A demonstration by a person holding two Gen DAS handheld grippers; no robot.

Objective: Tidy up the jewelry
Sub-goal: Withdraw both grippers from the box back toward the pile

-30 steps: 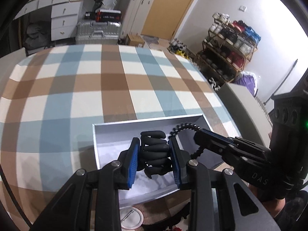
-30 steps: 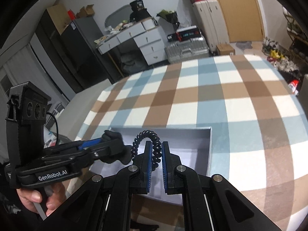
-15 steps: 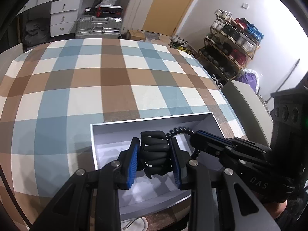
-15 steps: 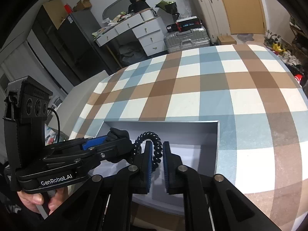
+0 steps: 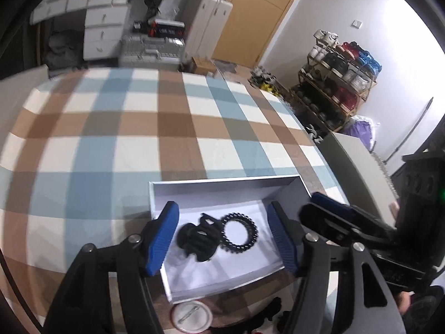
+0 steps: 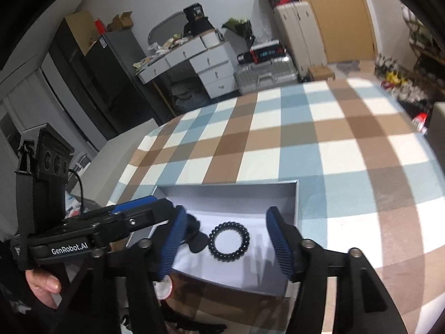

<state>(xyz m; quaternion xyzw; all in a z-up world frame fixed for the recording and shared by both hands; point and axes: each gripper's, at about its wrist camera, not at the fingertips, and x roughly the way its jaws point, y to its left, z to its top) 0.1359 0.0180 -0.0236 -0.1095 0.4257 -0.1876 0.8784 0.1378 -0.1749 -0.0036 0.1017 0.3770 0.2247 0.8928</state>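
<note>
Your left gripper (image 5: 224,235) stands wide apart, its ribbed blue pads (image 5: 164,233) straddling the box (image 5: 222,192) and gripping nothing. Your right gripper (image 6: 226,239) is likewise spread wide and empty. Both hover over the box without touching its contents. The box is shallow, rectangular, grey-walled with a white floor, and sits on the checked cloth (image 5: 111,144). Inside lie a black toothed claw clip (image 5: 197,240) and a black coiled hair tie (image 5: 239,232), a spiral ring, touching each other. A round white badge (image 5: 190,316) lies just outside the box's near wall.
</note>
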